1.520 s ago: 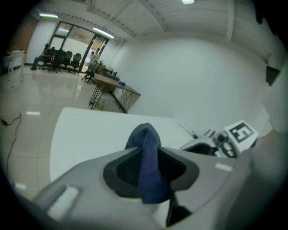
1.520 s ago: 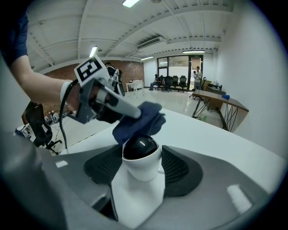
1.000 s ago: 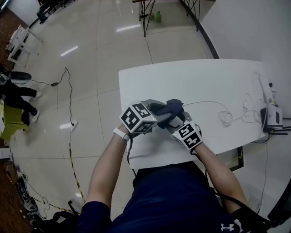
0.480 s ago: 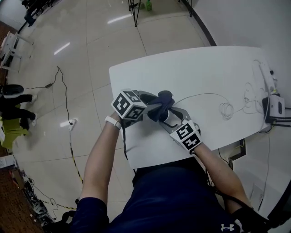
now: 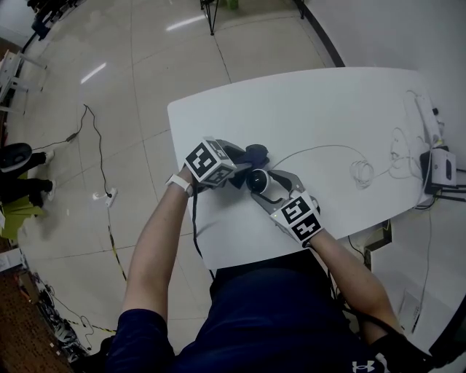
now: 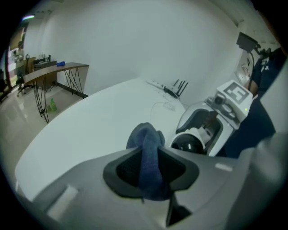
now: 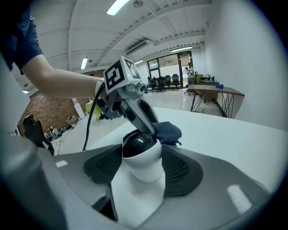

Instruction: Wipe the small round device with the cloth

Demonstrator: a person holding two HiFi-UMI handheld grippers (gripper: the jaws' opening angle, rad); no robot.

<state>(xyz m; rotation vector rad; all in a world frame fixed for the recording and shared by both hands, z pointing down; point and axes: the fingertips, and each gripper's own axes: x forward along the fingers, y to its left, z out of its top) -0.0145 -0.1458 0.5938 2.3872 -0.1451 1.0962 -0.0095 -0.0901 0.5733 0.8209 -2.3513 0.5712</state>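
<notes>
White small round device point(image 7: 140, 155), glossy black dome at its end, dark blue cloth point(image 6: 148, 152) bunched just beside it

Open office: trestle desk point(image 7: 216, 91), rows of office chairs point(image 7: 163, 82), ceiling strip lights point(image 7: 118, 6), brick wall point(image 7: 56, 109).

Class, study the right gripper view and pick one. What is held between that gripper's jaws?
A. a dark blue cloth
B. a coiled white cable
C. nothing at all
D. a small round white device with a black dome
D: the jaws of the right gripper press on both sides of the small round device, while the cloth sits in the left gripper.
</notes>
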